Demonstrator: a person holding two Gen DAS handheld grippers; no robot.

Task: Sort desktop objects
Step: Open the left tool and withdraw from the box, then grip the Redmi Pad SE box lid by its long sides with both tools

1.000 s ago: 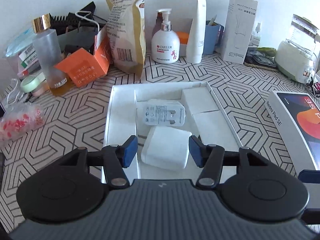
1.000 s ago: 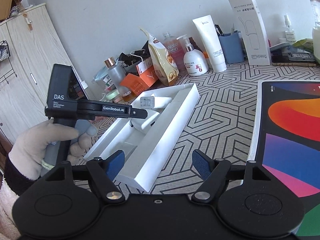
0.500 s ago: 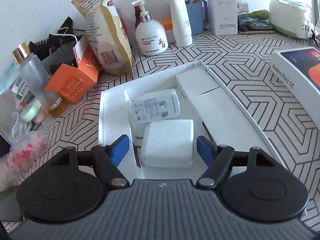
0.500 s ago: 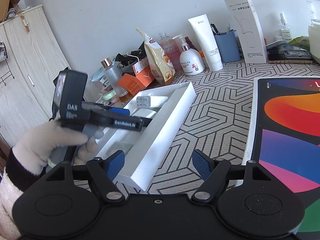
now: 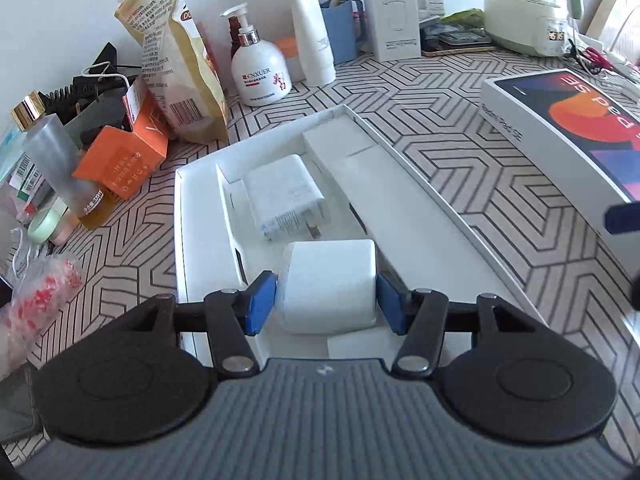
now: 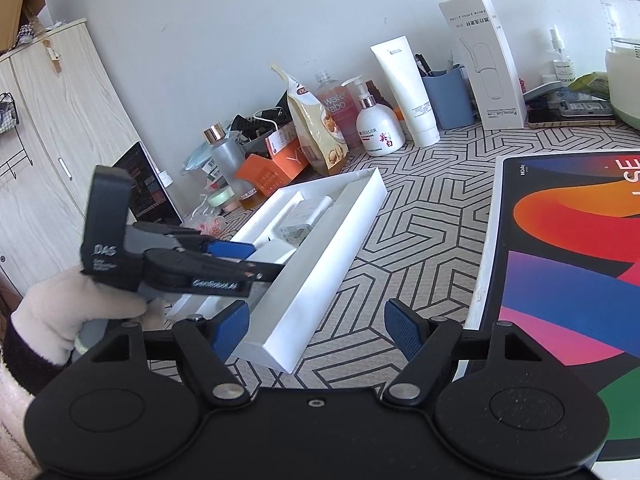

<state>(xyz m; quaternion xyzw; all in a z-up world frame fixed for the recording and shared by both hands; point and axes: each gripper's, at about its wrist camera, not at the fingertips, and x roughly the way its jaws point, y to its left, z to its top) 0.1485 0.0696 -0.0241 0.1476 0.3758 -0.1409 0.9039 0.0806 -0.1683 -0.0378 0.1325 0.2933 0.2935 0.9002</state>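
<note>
While the left gripper [image 5: 326,300] sits low inside the white tray [image 5: 200,220], its jaws have just been closing and both blue pads now press the sides of the white block [image 5: 328,284] between them: gripped. Block rests on the tray floor, squarely between the jaws.

Counts in the tray: two white blocks. The second is a charger [image 5: 284,196] with its prongs facing the jaws, just ahead of the held block and slightly left, near it but whether they touch I can't tell. One long white insert [image 5: 380,184] runs along the tray ahead and to the right of the jaws.

Right gripper [image 6: 316,330]: jaws apart, nothing between the pads. The near corner of the tray [image 6: 280,344] lies just ahead of its left pad; one tablet box [image 6: 568,264] lies to the right of its right pad, on the patterned table [image 6: 420,240].

Far ahead of the left jaws, along the wall: one pump bottle [image 5: 260,72], one snack bag [image 5: 176,60], one white tube [image 5: 314,28], one orange carton [image 5: 120,156], one clear bottle with gold cap [image 5: 60,160].

One gloved hand [image 6: 76,312] holds the left gripper's handle, seen from the right camera.
</note>
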